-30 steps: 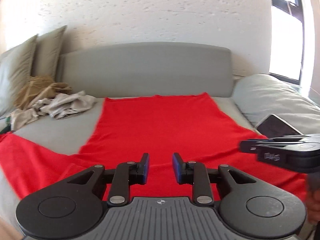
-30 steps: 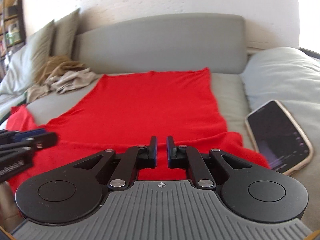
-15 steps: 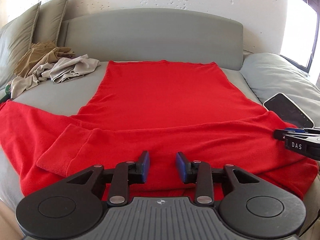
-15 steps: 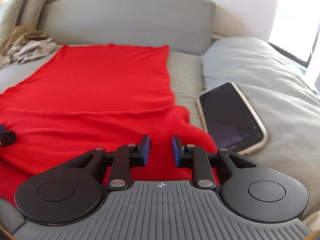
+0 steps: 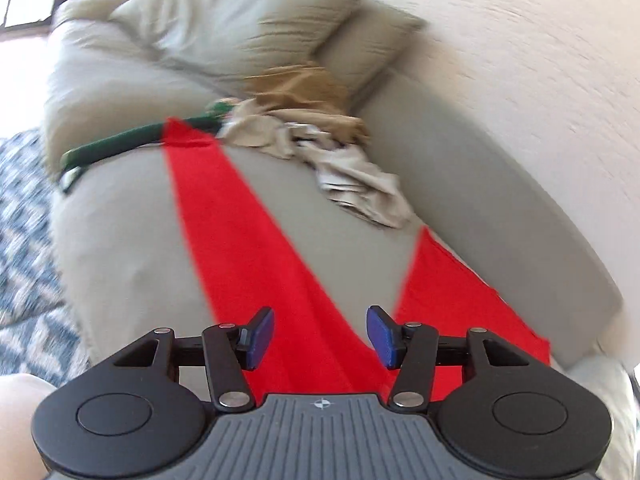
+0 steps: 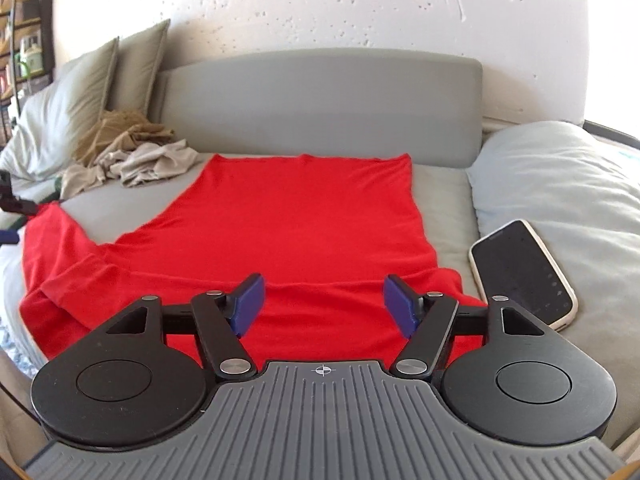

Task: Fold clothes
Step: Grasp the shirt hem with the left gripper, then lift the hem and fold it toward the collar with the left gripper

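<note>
**Red garment spread on the bed, both sets of fingers coming apart with nothing in them**

The red garment (image 6: 296, 220) lies flat across the grey bed (image 6: 448, 200), its far edge up against the headboard (image 6: 320, 104) and its near part doubled over in a thick fold that runs across the front. One sleeve trails off toward the left edge of the mattress.

Right gripper (image 6: 323, 303): the blue fingers (image 6: 249, 300) are spread wide and opening, with only air in the gap. They hang just above the folded front edge of the garment, not pinching it.

Left gripper (image 5: 320, 338): same deal, fingers (image 5: 260, 336) apart and opening, nothing clamped. That view is tilted and pretty blurry, but the red sleeve (image 5: 240, 240) runs out from under the gap toward the corner of the bed, with a second red patch to the right of it.

Moving outward, a phone (image 6: 524, 272) with a pale case lies face up just right of the garment, next to a light grey pillow (image 6: 560, 168). On the far left of the bed there's a crumpled heap of beige and tan clothes (image 6: 136, 156), with two olive cushions (image 6: 132, 68) propped behind it. A strip of dark green cloth (image 5: 120, 144) lies near the end of the sleeve, and a blue-and-white patterned rug (image 5: 24, 220) shows on the floor beside the bed.
</note>
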`<state>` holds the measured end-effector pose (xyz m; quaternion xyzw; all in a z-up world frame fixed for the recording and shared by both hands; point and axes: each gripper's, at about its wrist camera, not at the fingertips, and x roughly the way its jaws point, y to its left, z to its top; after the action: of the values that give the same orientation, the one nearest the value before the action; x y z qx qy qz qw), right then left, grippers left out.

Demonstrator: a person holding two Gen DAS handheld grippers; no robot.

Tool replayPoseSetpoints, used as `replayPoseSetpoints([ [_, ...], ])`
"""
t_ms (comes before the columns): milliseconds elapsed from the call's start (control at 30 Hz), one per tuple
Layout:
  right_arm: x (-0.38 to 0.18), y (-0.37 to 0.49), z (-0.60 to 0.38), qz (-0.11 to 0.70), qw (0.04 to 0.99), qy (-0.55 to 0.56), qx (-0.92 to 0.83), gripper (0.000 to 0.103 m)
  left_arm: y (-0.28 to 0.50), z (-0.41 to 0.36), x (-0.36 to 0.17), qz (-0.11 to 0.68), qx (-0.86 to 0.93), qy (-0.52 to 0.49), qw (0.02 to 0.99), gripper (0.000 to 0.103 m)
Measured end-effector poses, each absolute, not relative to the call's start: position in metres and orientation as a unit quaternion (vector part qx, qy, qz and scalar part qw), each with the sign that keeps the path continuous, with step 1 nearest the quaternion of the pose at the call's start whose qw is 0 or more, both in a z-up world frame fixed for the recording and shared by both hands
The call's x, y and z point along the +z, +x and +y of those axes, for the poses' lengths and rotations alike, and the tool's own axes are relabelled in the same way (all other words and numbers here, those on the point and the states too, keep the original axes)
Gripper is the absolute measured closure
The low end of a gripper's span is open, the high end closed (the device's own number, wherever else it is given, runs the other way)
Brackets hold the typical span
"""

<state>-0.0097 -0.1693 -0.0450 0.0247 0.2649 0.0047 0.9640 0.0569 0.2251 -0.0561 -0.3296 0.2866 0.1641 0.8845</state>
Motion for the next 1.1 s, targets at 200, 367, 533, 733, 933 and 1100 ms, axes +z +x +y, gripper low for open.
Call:
replayPoseSetpoints([
  [200,-0.029,-0.009,-0.164,0.265,0.955,0.118,0.063,0.027,0.069,0.316,-0.1,0.277,0.179,-0.527,0.783,0.057],
  [367,-0.033,-0.002,-0.157,0.288,0.939,0.171,0.084,0.027,0.099,0.349,-0.125,0.272,0.139,-0.617,0.725,0.053],
  [533,-0.036,-0.001,-0.147,0.302,0.932,0.179,0.084,0.028,0.128,0.378,-0.143,0.226,0.121,-0.676,0.691,0.056],
  [733,-0.028,-0.012,-0.14,0.293,0.941,0.145,0.084,0.028,0.146,0.39,-0.165,0.2,0.123,-0.707,0.667,0.087],
  [933,-0.029,-0.016,-0.144,0.303,0.938,0.154,0.076,0.028,0.152,0.384,-0.149,0.2,0.134,-0.657,0.714,0.103],
  [1100,-0.032,-0.024,-0.152,0.303,0.939,0.147,0.071,0.028,0.156,0.357,-0.098,0.197,0.109,-0.501,0.836,0.103],
])
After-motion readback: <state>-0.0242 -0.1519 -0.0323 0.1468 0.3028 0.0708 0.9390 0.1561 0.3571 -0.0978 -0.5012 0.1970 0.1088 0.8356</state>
